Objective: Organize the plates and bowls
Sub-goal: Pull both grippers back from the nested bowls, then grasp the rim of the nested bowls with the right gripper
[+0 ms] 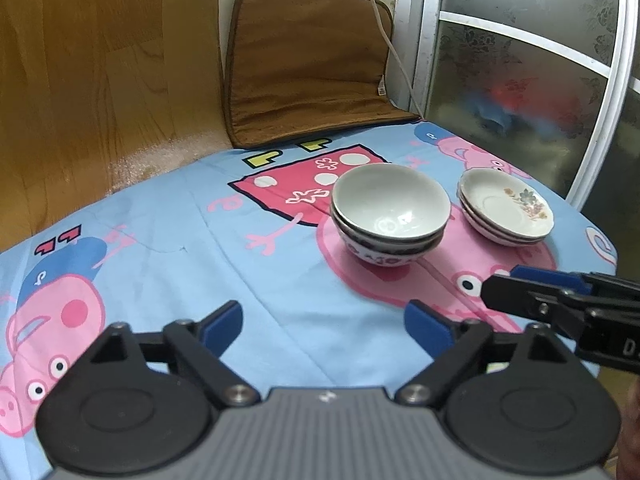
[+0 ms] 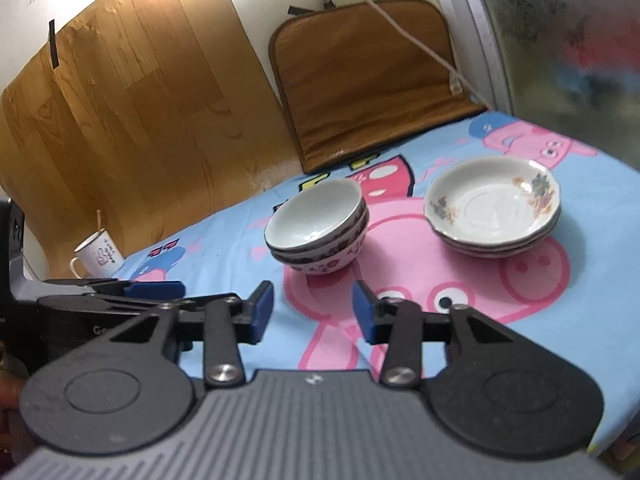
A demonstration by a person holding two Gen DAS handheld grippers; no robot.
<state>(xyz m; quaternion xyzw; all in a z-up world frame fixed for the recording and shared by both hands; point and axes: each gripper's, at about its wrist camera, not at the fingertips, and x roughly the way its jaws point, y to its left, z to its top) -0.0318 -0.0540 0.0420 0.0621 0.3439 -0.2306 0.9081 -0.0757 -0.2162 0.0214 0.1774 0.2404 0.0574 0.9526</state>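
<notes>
Item 1, my left gripper [image 1: 323,330]: held low over the near edge of the cartoon-print tablecloth [image 1: 168,216], fingers spread wide apart, nothing between them.

Item 2, my right gripper [image 2: 313,312]: held low just beside the left one, pointing toward the crockery, jaws apart and empty.

Item 3, stack of bowls [image 2: 318,229]: nested, mouths up, standing upright on the cloth ahead of both grippers. Round, so no long axis to record.

Item 4, stack of plates [image 2: 494,208]: shallow floral dishes, nested, faces up, just right of the bowls and apart from them.

Item 5, surroundings: a white mug [image 2: 99,258] with a stick in it at far left; a brown cushion [image 1: 308,64] leaning on the wall behind; a white cable [image 2: 416,40] crossing it. Cloth between grippers and crockery lies bare.
</notes>
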